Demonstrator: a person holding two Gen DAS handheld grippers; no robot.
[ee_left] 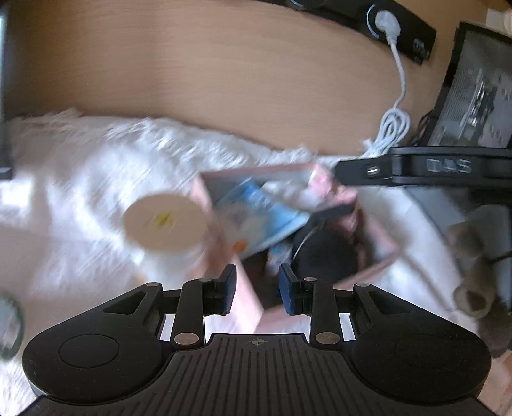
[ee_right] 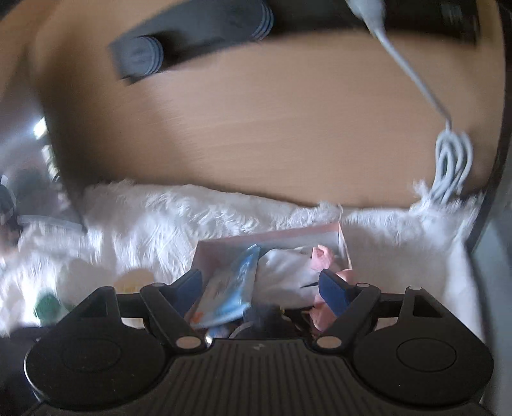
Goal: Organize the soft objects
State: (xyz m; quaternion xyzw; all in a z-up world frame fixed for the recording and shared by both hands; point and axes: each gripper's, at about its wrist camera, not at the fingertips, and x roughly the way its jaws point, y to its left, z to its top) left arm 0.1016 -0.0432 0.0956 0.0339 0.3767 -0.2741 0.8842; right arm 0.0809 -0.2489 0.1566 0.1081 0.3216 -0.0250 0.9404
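A pink box (ee_left: 224,256) sits on a white furry rug (ee_left: 80,179). It holds a blue packet (ee_left: 259,211), a black soft item (ee_left: 323,252) and pink cloth (ee_right: 321,259). My left gripper (ee_left: 257,289) hangs just above the box's near corner, fingers partly apart and empty. My right gripper (ee_right: 260,289) is open wide above the same box (ee_right: 272,236), over the blue packet (ee_right: 230,288) and white cloth (ee_right: 281,272). Both views are blurred.
A white tub with a round lid (ee_left: 164,222) stands left of the box. A beige soft item (ee_left: 473,268) lies at the right. A white cable (ee_left: 393,128) and black power strip (ee_left: 400,22) lie on the wooden floor behind.
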